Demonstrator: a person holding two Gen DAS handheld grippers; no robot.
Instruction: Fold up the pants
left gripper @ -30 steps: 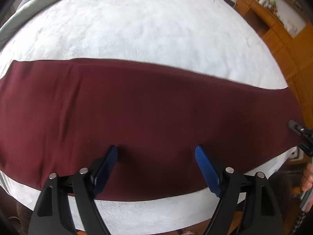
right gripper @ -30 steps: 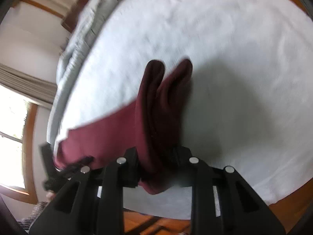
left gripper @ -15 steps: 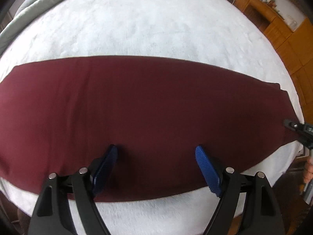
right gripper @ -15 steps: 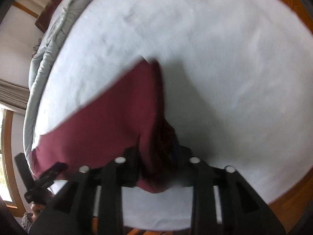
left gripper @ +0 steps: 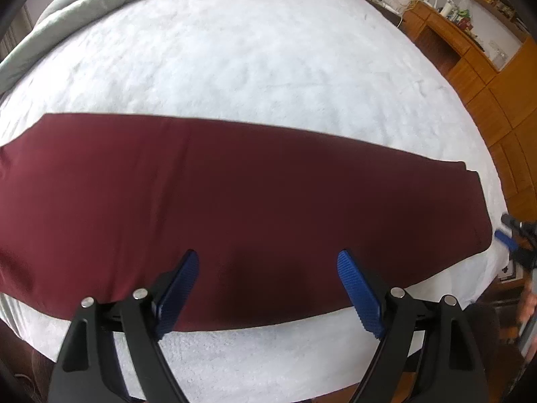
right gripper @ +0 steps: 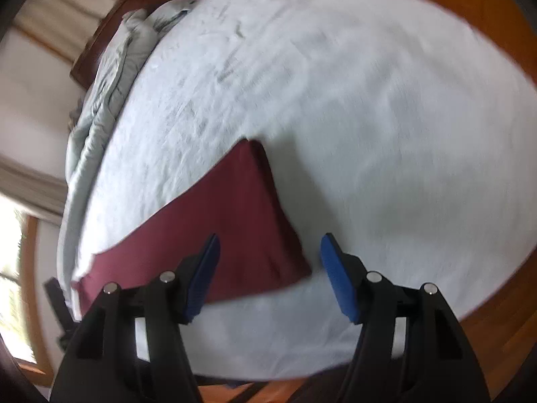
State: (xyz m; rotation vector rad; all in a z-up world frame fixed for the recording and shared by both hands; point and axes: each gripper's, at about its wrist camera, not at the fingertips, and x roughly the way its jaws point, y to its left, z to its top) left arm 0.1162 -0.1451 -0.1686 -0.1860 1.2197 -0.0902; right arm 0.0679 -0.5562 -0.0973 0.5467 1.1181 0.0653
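Observation:
The dark red pants lie flat in a long strip across the white bed, folded lengthwise. My left gripper is open and empty, hovering over the near edge of the pants' middle. My right gripper is open and empty just above the leg end of the pants. The right gripper also shows at the right edge of the left wrist view. The left gripper shows as a dark shape at the far left of the right wrist view.
A grey duvet is bunched along the far left of the bed and also shows in the right wrist view. Wooden cabinets stand to the right of the bed. A wooden floor surrounds the bed.
My right gripper was shut on the bunched leg end; it has lowered it onto the bed and opened. The pants now lie flat. My left gripper stayed open over the middle.

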